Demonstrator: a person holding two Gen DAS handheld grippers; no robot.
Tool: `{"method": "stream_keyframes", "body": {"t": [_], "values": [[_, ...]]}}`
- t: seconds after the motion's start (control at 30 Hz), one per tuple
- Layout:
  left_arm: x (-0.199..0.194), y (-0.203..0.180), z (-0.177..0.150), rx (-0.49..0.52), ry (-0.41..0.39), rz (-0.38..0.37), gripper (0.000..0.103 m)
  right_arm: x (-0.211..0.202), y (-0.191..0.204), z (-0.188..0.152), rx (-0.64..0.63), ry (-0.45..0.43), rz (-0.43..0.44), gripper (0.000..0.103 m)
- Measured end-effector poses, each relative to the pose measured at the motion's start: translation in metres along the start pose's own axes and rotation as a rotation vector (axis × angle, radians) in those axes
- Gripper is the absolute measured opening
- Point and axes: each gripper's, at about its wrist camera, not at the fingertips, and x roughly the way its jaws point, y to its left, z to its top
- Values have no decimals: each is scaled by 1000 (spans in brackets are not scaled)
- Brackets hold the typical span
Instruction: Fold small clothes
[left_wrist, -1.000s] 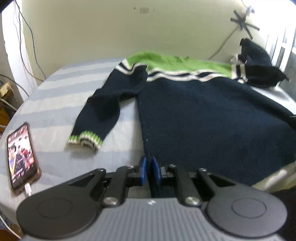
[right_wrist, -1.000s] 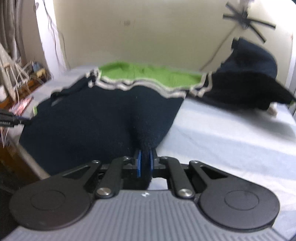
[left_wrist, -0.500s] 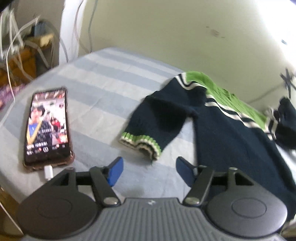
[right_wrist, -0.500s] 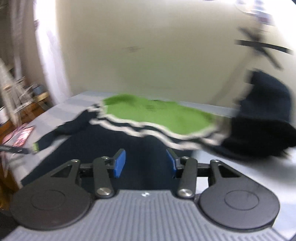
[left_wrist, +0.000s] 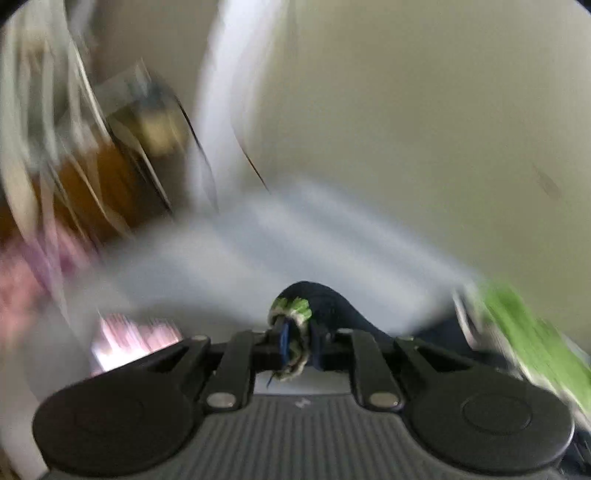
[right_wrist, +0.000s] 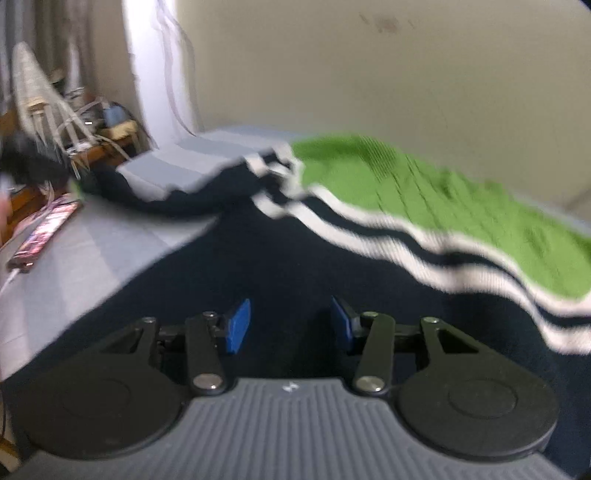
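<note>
A navy knit sweater (right_wrist: 295, 266) with a green yoke (right_wrist: 424, 192) and white stripes lies spread on the striped bed sheet (right_wrist: 74, 251). My left gripper (left_wrist: 297, 341) is shut on the sweater's left sleeve cuff (left_wrist: 291, 314), green and white, and holds it lifted above the sheet; that view is strongly blurred. My right gripper (right_wrist: 290, 325) is open and empty, low over the navy body of the sweater. In the right wrist view the left sleeve (right_wrist: 155, 192) stretches up and left off the sheet.
A phone (right_wrist: 46, 230) with a lit screen lies near the bed's left edge; it also shows as a pink blur in the left wrist view (left_wrist: 133, 338). A wooden side table with cables (right_wrist: 85, 136) stands left of the bed. A plain wall is behind.
My left gripper, open half a second ago, has closed on the sleeve cuff and is swinging it up. My right gripper stays open and has moved closer over the sweater body.
</note>
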Motion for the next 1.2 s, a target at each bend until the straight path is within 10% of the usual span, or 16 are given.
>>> {"method": "stream_keyframes", "body": {"t": [0.27,0.7,0.87,1.03,1.2], "values": [[58,-28,90,1,-1,61,11,-11,-8,-5,69,-36,51,55],[-25,-276,74,344,59,-454,14,-7,-15,-3,168,-53,111,55],[-17,-384,25,526,208,-607,51,-11,-21,-5,206,-66,121,55],[-9,-368,20,489,172,-556,51,-12,-24,-6,237,-70,142,55],[24,-283,21,284,48,-281,60,-15,-27,-6,258,-92,164,55]]}}
